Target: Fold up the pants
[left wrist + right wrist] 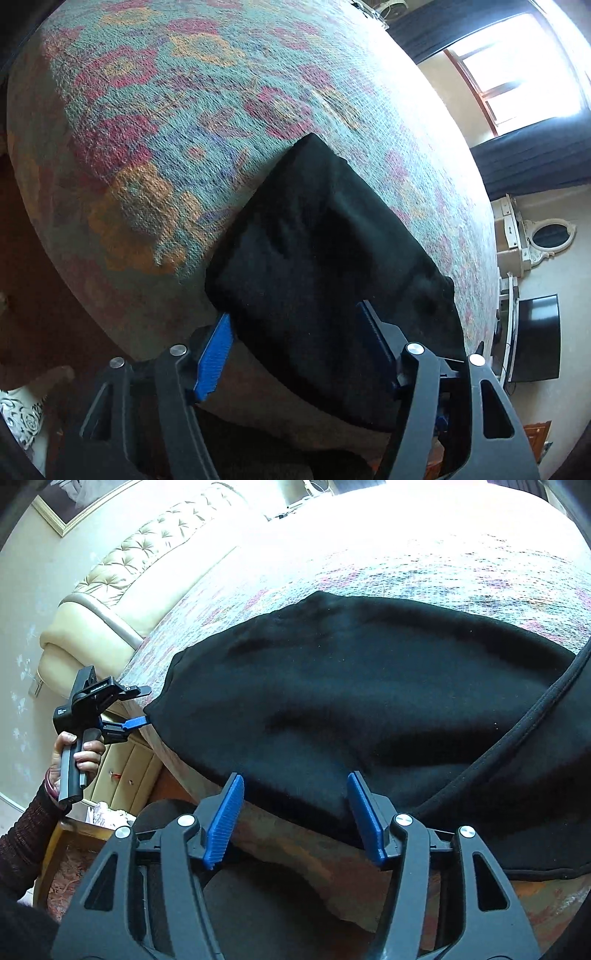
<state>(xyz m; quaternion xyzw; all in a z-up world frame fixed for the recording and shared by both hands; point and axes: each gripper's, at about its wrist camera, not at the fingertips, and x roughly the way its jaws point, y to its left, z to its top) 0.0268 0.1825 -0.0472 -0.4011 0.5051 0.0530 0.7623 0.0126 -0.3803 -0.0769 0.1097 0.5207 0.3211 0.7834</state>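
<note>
Black pants spread on the patterned bedspread, near edge draped over the bed's side. Long axis along that edge, left to right between the two tools; which end is the waist, cannot tell. Corded seam or hem running diagonally across the right portion. Appears already doubled into a broad slab, judging by the thick squared corner in the left wrist view.

Left gripper: spread wide, blue pads either side of the cloth's near corner, nothing pinched. Right gripper: likewise parted, straddling the hanging edge, not closed on it.

Step in hand, probably: lining up for a two-point grasp ahead of a fold. Next move likely needs both tools closed on the near edge, then lifted together and carried across toward the far side.

Beyond: tufted headboard, window, television.
</note>
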